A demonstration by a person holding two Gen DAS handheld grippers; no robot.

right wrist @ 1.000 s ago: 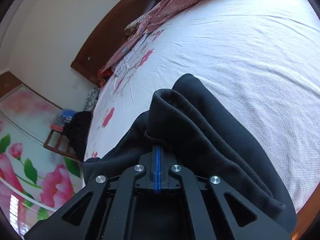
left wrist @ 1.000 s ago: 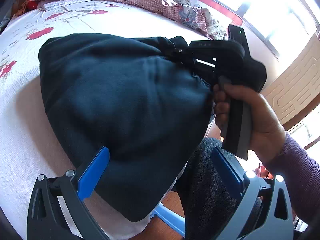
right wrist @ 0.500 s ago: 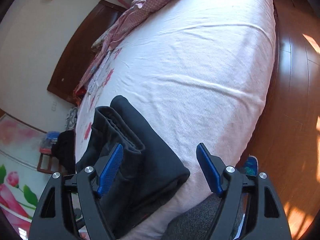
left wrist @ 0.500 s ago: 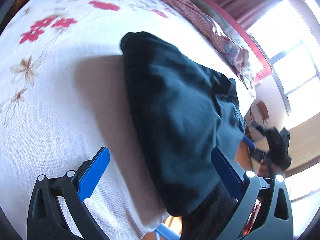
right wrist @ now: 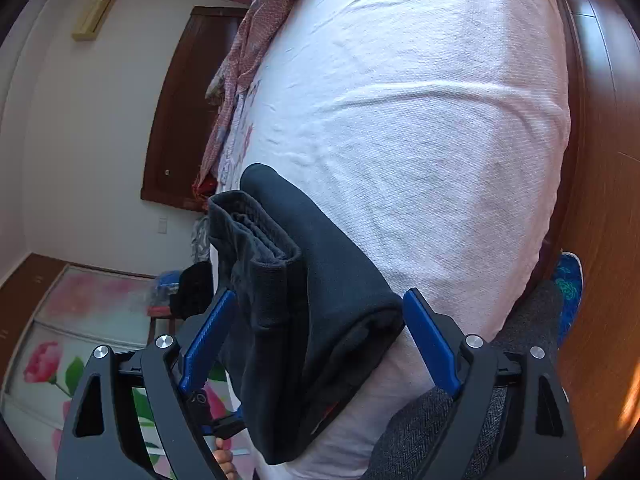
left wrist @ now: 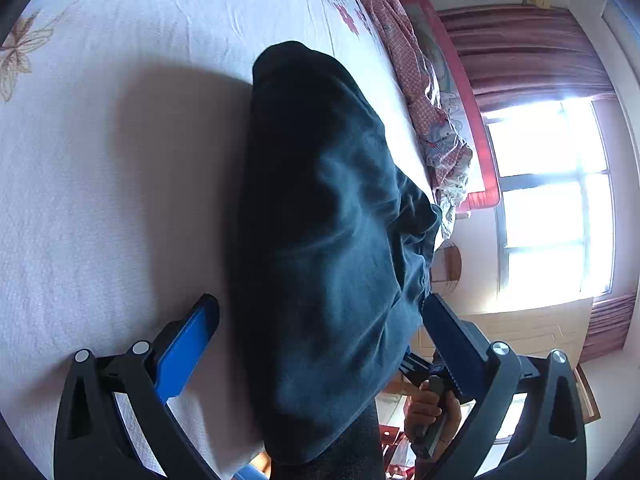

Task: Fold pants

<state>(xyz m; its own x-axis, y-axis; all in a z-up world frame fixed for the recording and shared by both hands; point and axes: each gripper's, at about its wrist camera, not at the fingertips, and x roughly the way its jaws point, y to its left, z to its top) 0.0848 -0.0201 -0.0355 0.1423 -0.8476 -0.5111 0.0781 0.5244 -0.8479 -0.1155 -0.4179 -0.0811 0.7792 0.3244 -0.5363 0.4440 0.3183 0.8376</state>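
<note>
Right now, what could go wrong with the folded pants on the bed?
The dark pants lie at the very edge of the bed, partly overhanging, so they might slide off. The right gripper is opening with the bundle between its fingers; pulling back could snag the top layers and undo the fold.

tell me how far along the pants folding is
Mostly done: the dark pants lie as a compact folded bundle at the edge of the bed. In hand: nothing; the right gripper is opening around the bundle, the left gripper open too. Left: perhaps tidying the loose waistband.
</note>
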